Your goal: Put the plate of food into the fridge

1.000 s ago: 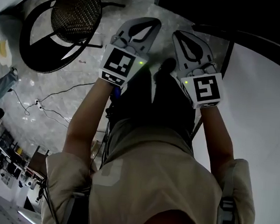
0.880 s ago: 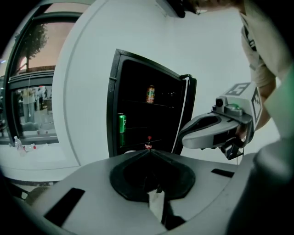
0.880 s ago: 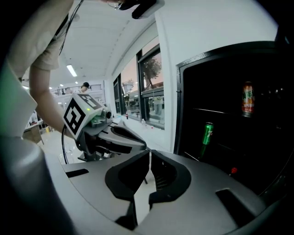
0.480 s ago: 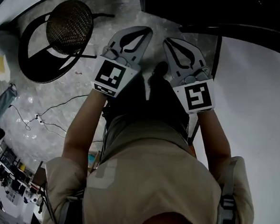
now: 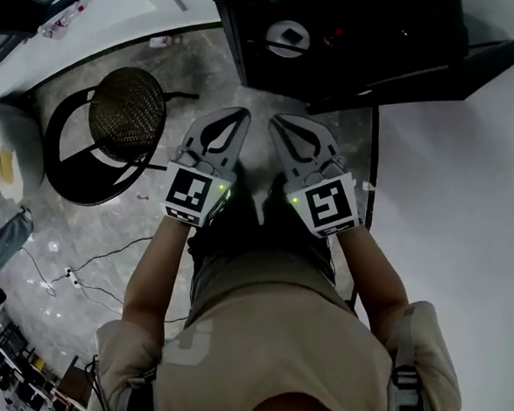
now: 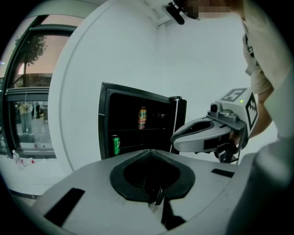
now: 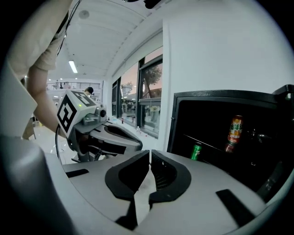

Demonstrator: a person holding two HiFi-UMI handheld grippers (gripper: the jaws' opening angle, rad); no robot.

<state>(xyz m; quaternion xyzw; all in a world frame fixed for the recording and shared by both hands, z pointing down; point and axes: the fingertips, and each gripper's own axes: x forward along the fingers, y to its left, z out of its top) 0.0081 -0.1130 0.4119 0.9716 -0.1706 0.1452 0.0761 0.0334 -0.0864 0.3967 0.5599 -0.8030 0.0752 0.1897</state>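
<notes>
My left gripper (image 5: 239,114) and right gripper (image 5: 278,120) are closed, empty; the plate, possibly the round object (image 5: 288,37) at 12 o'clock at the fridge (image 5: 383,29), is likely rigid, breakable: clamp opposite rims, level.

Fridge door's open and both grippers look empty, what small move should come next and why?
Probably open both and reach for the round pale object ahead, possibly the plate: the left gripper and right gripper are shut on nothing, and the open fridge shows cans but no plate.
</notes>
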